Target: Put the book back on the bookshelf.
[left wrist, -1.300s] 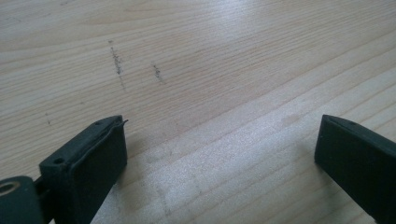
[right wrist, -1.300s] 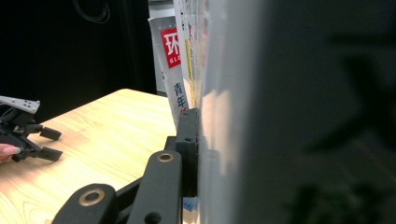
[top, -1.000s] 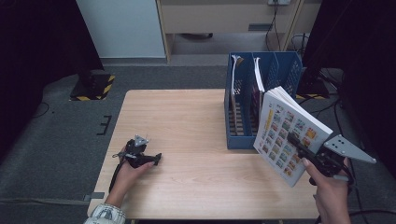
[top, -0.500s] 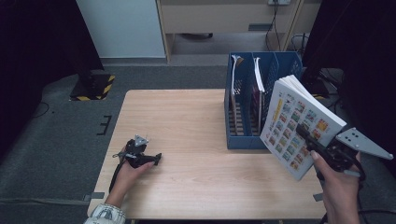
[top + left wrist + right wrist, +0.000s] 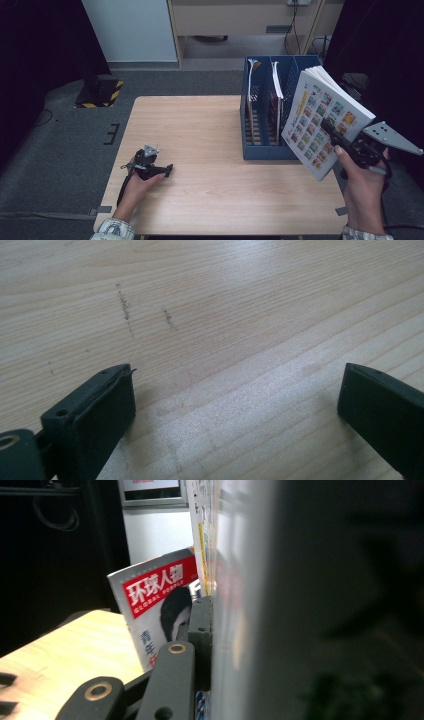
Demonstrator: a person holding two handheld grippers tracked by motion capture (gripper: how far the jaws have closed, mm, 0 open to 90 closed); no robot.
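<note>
high view: wooden table [image 5: 210, 130] on probably grey carpet [image 5: 65, 140].

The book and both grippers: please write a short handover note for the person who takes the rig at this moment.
Right gripper: shut on the thick book, held in the air, tilted, at the right end of the blue file rack.
Left gripper: open, holding nothing, resting on the wooden table.
Done: book gripped and off the table; the rack already holds magazines.
Left: probably to slide the book into a free slot of the rack, then release.
</note>
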